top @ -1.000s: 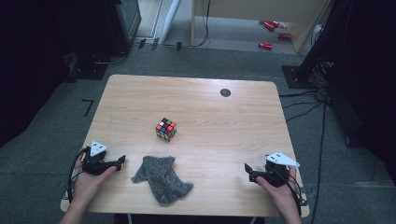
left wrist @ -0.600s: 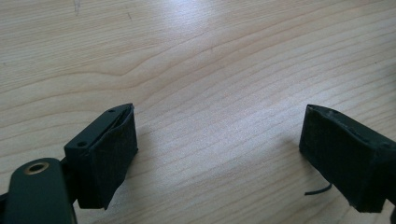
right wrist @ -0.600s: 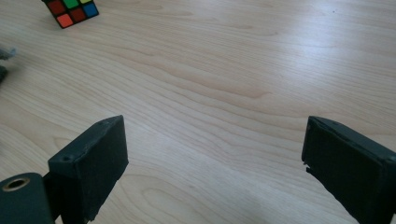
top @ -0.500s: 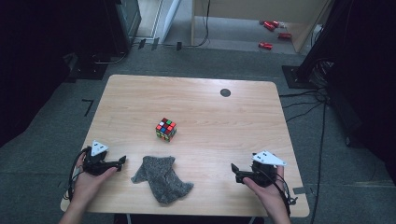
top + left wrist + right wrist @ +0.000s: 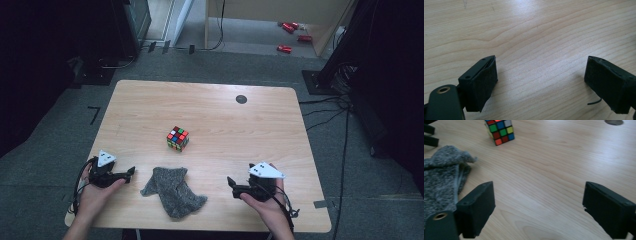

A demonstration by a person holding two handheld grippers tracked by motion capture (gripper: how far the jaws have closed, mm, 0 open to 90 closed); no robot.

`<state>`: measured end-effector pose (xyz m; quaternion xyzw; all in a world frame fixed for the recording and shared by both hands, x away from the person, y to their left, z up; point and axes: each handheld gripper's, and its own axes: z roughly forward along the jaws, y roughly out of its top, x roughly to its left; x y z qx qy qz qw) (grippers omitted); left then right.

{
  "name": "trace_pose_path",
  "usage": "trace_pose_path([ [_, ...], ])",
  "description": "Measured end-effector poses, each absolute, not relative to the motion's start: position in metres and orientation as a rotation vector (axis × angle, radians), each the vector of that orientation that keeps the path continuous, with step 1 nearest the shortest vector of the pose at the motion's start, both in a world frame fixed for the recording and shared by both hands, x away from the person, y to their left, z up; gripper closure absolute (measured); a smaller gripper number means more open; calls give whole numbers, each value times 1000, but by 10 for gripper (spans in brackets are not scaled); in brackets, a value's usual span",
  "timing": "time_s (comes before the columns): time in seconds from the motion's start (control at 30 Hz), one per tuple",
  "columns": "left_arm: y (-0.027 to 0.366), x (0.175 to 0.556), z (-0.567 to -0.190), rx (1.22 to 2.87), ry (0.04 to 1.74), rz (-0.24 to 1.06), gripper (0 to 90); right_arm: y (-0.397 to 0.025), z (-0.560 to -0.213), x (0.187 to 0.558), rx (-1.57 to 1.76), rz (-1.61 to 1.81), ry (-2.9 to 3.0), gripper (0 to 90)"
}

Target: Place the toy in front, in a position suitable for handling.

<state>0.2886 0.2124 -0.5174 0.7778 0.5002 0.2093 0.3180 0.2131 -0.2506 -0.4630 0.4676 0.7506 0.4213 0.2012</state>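
Note:
A crumpled grey cloth (image 5: 172, 188) lies near the front edge of the wooden table (image 5: 215, 110), between my two grippers. Behind it stands a colourful puzzle cube (image 5: 177, 138). My left gripper (image 5: 131, 171) rests low at the front left, just left of the cloth, jaws open over bare wood (image 5: 541, 75). My right gripper (image 5: 231, 184) sits at the front right, pointing left toward the cloth, open and empty (image 5: 539, 207). In the right gripper view the cloth (image 5: 441, 175) lies at the left and the cube (image 5: 499, 131) stands at the top.
A small dark round grommet (image 5: 241, 99) sits in the table near its far right edge. Grey carpet surrounds the table, with cables (image 5: 340, 110) at the right and red objects (image 5: 287, 30) on the floor beyond.
My right gripper has slid left along the front of the table, closer to the cloth. The left gripper, cloth and cube have stayed put.

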Motion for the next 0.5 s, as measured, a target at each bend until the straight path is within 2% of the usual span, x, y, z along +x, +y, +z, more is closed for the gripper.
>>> trace_pose_path([
  [0.23,212,289,-517,2047,1314,550,121,-222,-464,209,1232,1269,2151,153],
  [0.27,212,289,-517,2047,1313,549,121,-215,-465,207,1229,1294,2163,198],
  [0.3,212,289,-517,2047,1314,549,121,-215,-465,207,1229,1294,2163,198],
  [0.47,212,289,-517,2047,1314,550,121,-195,-471,200,1172,1310,2211,336],
  [0.5,212,289,-517,2047,1314,550,121,-195,-471,200,1172,1310,2211,336],
])
